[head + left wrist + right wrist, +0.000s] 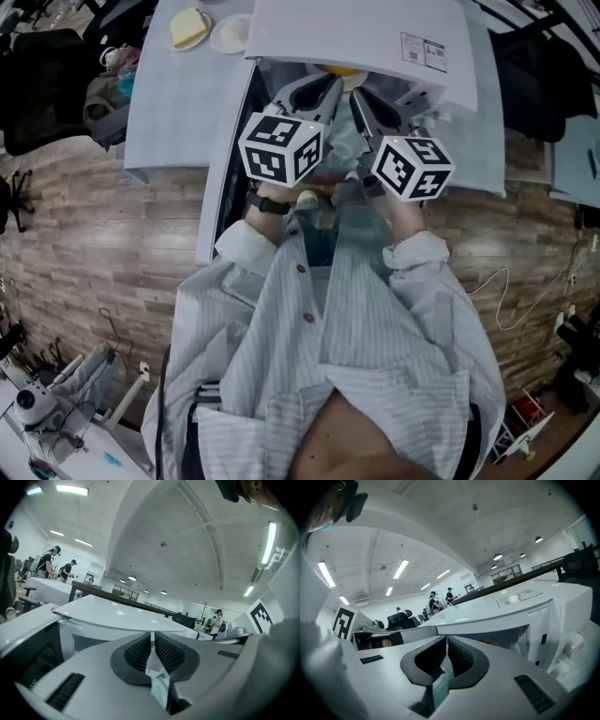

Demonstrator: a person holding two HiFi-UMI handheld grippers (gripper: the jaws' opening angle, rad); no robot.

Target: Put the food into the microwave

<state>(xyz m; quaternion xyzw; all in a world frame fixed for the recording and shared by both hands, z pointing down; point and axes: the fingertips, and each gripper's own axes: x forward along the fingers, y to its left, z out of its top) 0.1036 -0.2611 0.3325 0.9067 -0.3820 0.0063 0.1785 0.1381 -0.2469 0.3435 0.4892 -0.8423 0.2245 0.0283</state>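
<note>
The white microwave [366,37] stands on a pale table, its dark door [230,159] swung open to the left. Something yellow [342,68] shows at its mouth, just past my grippers' tips. My left gripper [330,86] and right gripper [359,97] reach side by side toward the opening. In the left gripper view the left gripper [153,641] is shut on a thin white rim [154,667]. The right gripper [446,651] is likewise shut on a thin pale rim [440,686]. What the rims belong to is hidden under the jaws.
On the table left of the microwave lie a plate with pale bread [187,28] and a second small plate [230,34]. A dark chair [47,84] stands at the far left on the wood floor. People work at distant tables [51,564].
</note>
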